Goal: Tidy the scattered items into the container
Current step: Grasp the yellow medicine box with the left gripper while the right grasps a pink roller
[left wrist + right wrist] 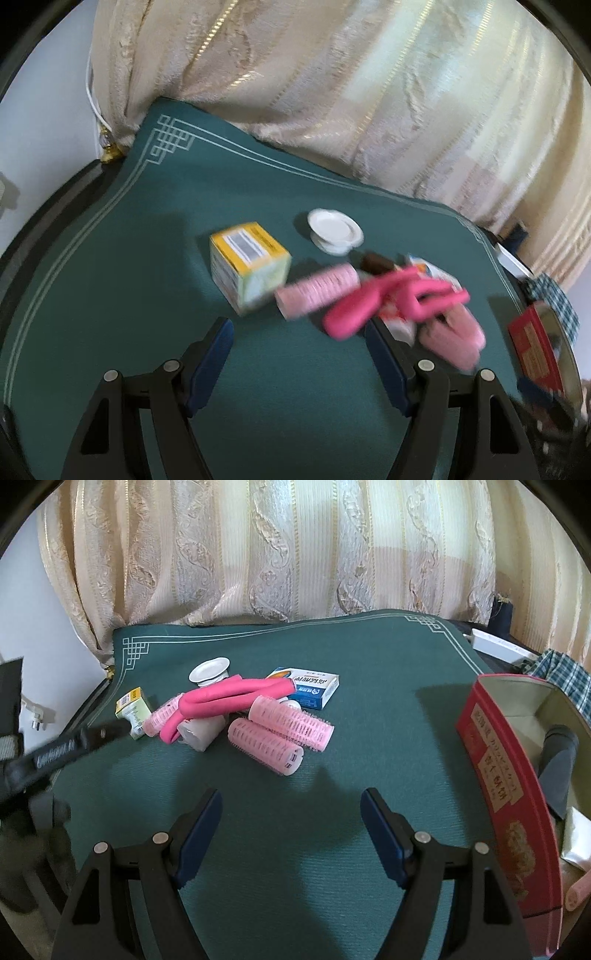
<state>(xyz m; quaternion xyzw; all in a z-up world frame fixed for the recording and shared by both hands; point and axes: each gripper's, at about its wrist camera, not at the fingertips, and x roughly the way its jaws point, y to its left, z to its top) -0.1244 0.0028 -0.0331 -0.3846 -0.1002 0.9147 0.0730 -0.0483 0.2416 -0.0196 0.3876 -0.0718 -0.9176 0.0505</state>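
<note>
Scattered items lie on a green mat [369,672]: pale pink hair rollers [291,722] [317,291], a bent hot-pink foam curler [229,696] [388,299], a blue and white box [314,686], a small yellow and white box [247,266] [133,710], a white plastic cap [334,229] [209,670] and a whitish tube [203,731]. The red tin container [506,782] stands open at the right and holds some items. My left gripper [299,341] is open and empty just short of the pile. My right gripper [291,810] is open and empty above bare mat.
Striped cream curtains [277,554] hang behind the table. A checked cloth [565,675] lies behind the tin. The left gripper's black arm [55,753] reaches in from the left in the right wrist view. The left wrist view is motion-blurred.
</note>
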